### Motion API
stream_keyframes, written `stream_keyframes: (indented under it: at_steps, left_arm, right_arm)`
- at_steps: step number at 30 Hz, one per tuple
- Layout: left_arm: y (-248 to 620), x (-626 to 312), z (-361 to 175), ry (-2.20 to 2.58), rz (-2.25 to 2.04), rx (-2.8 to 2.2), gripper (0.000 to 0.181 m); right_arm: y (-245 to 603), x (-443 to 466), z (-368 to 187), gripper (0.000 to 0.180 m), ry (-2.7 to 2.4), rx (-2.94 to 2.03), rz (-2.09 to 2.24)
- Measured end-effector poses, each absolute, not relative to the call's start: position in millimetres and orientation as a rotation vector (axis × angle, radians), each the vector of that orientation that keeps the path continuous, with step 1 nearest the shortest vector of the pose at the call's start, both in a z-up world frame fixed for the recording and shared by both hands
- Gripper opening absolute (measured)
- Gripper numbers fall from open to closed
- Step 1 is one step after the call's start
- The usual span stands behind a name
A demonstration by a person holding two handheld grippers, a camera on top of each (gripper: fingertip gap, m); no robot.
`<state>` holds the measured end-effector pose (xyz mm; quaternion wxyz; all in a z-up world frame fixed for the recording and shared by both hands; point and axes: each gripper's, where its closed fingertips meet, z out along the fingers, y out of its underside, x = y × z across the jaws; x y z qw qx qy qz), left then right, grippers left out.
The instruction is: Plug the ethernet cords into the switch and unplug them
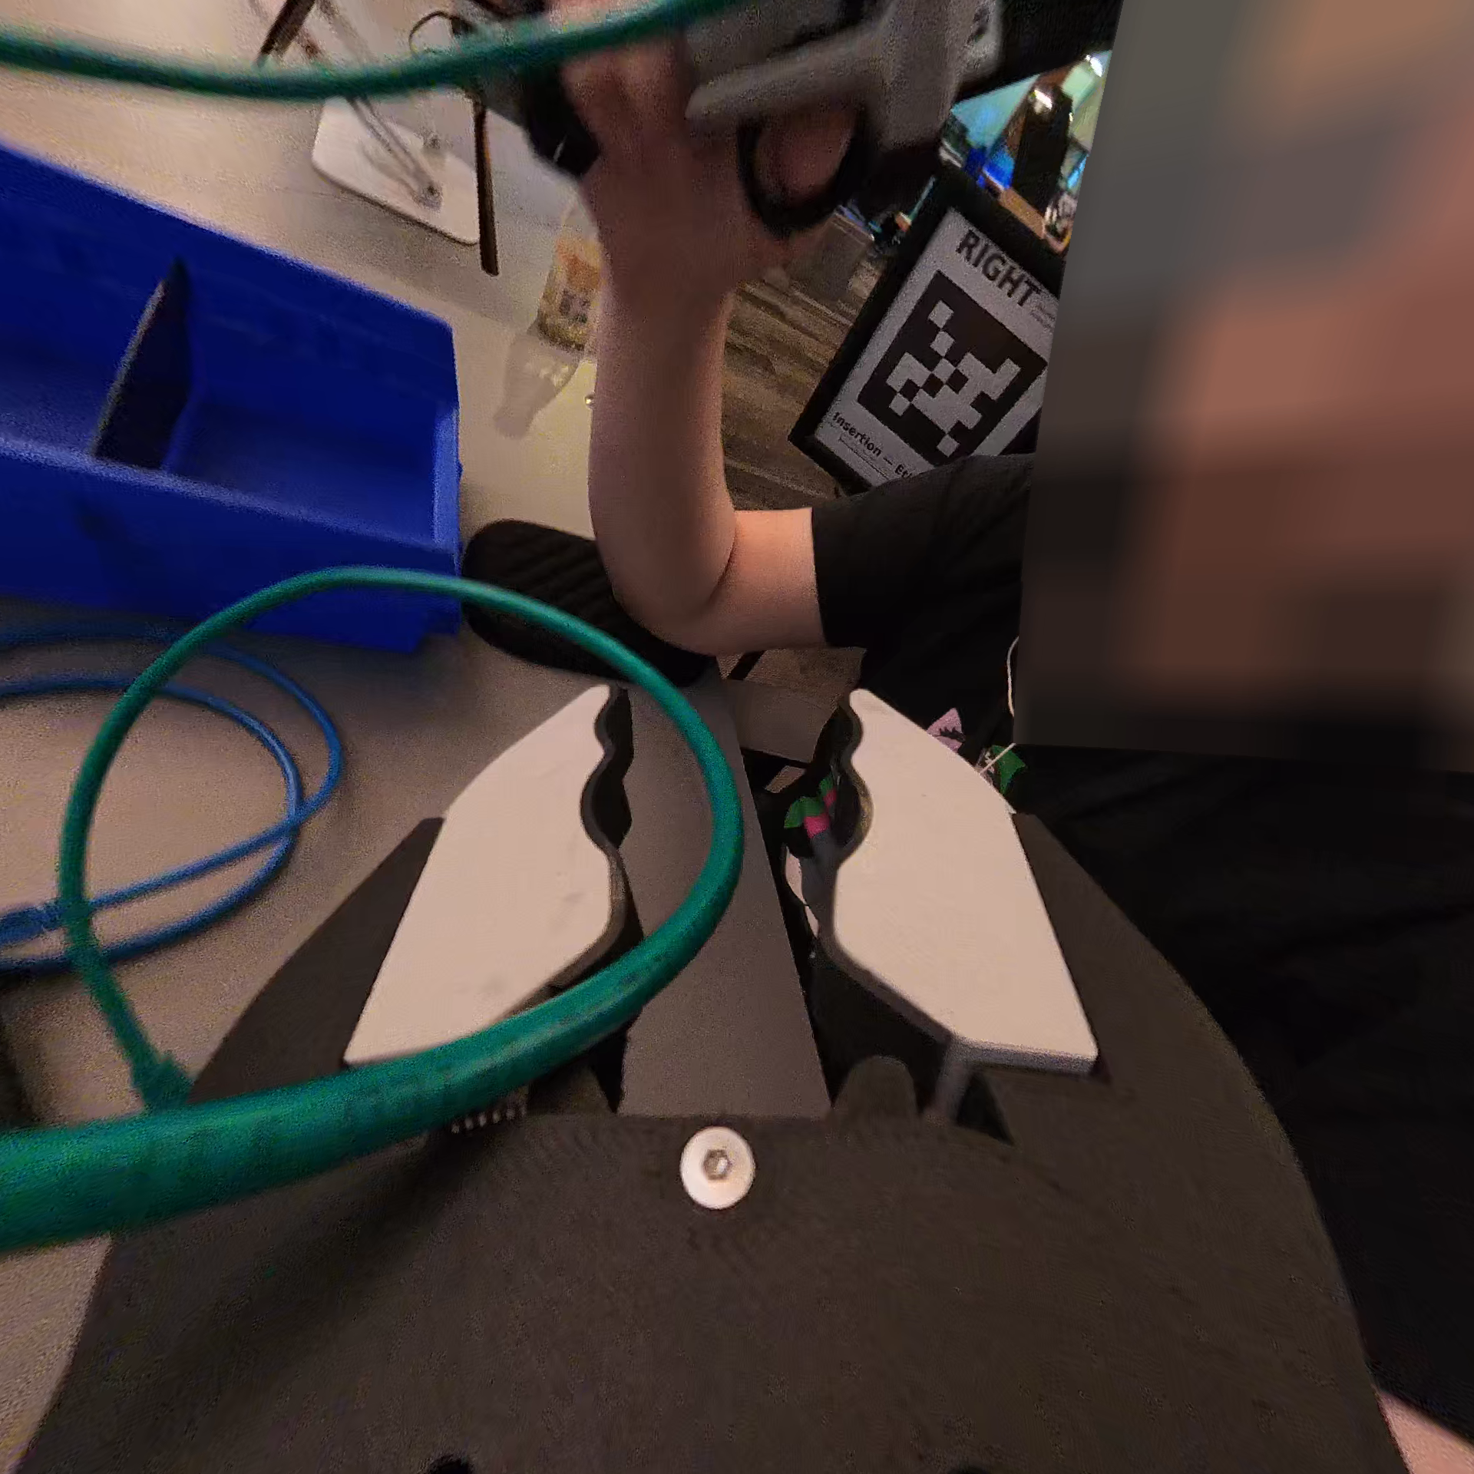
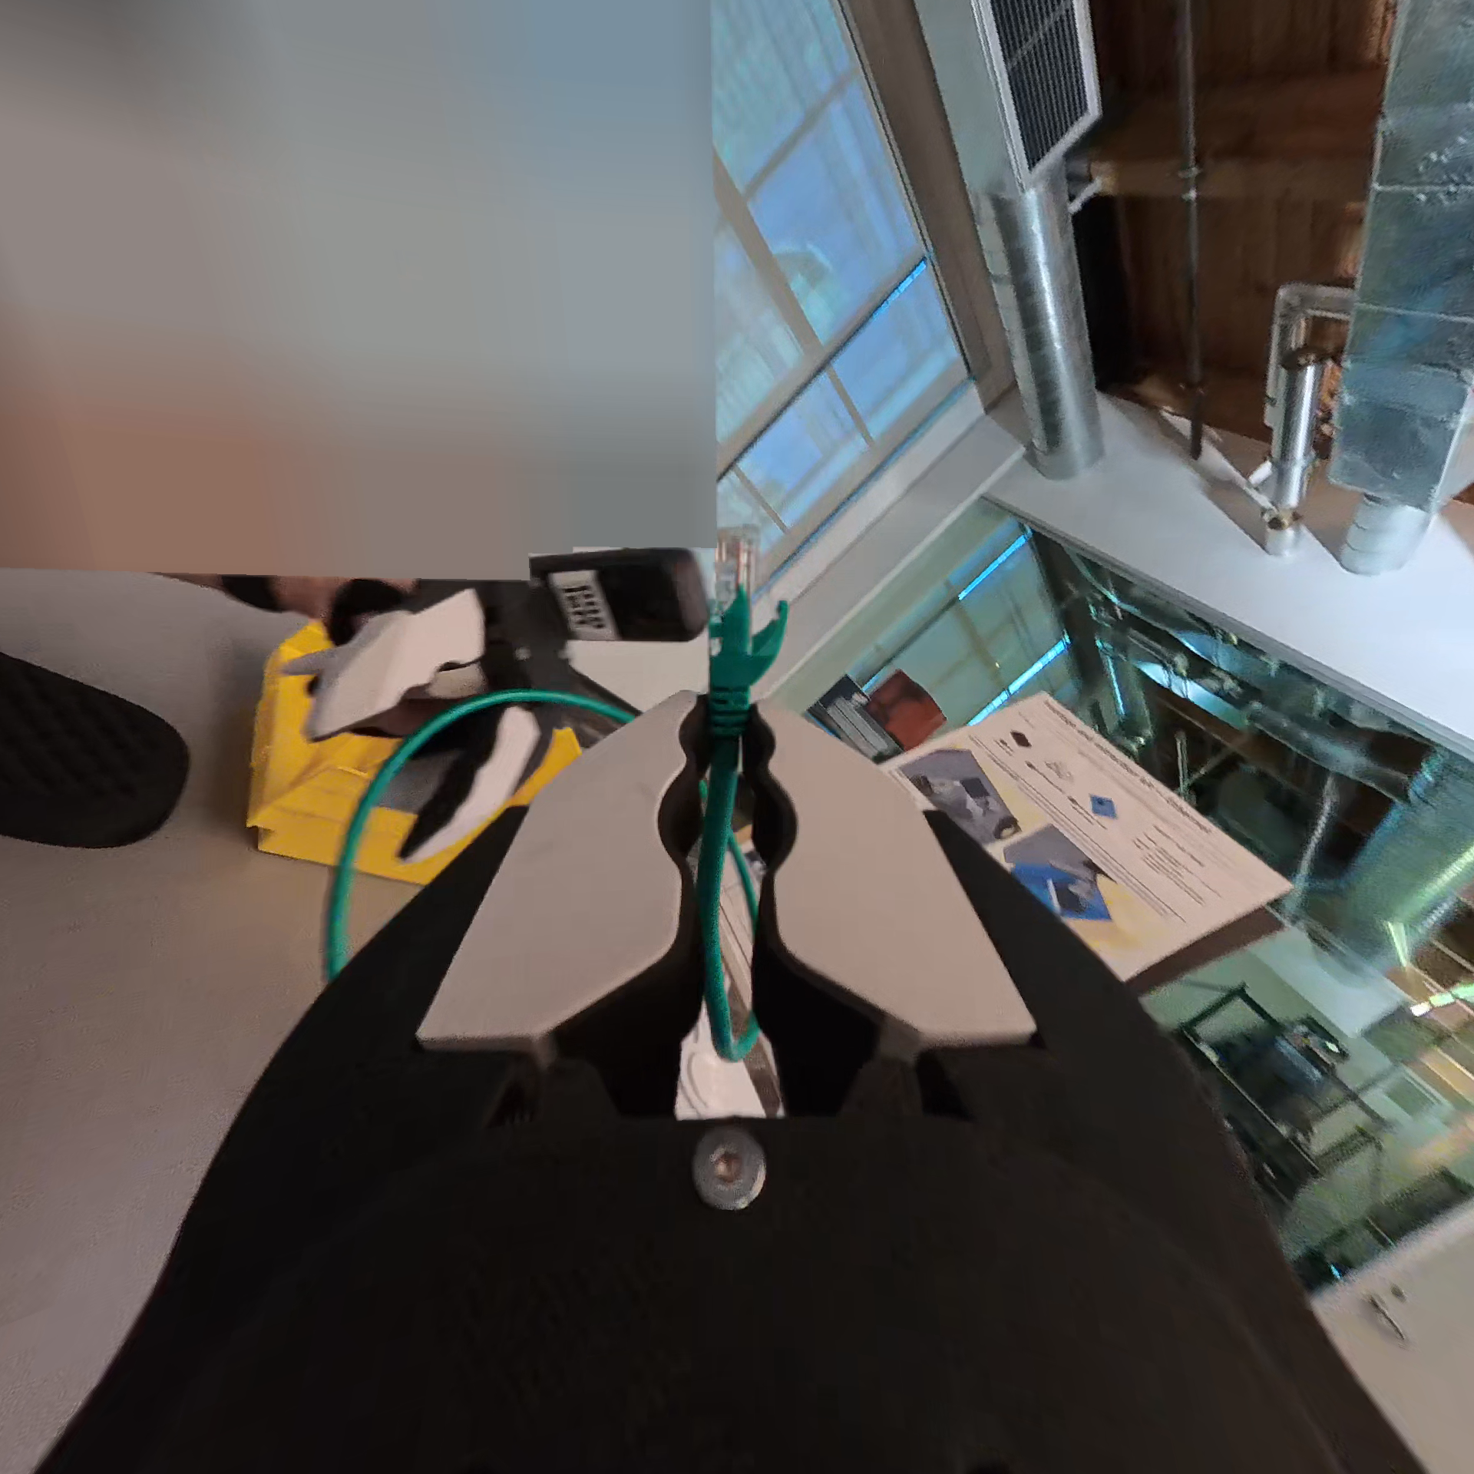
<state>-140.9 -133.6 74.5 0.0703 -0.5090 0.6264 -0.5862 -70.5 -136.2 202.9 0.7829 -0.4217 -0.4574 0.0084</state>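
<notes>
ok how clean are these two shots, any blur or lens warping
Left wrist view: the green cable close to the lens is soft, the raised hand motion-smeared. Right wrist view: the green plug in the right gripper is sharp, the window frames bow from wide-angle distortion.

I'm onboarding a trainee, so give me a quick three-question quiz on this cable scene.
1. True or false: the right gripper grips the green cord just below its plug.
2. The left gripper is: A) open, B) shut.
3. What colour is the cord coiled on the table near the blue bin?

Key: 1 true; 2 A; 3 blue.
</notes>
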Motion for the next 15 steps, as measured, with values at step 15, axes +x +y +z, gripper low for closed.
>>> stream_keyframes:
  at_steps: [15]
  left_arm:
    - [-198, -212, 0, 1.948, -1.981, -1.823, 0.056]
  right_arm:
    - [-122, -67, 208, 0.008, -0.887, -0.961, 0.018]
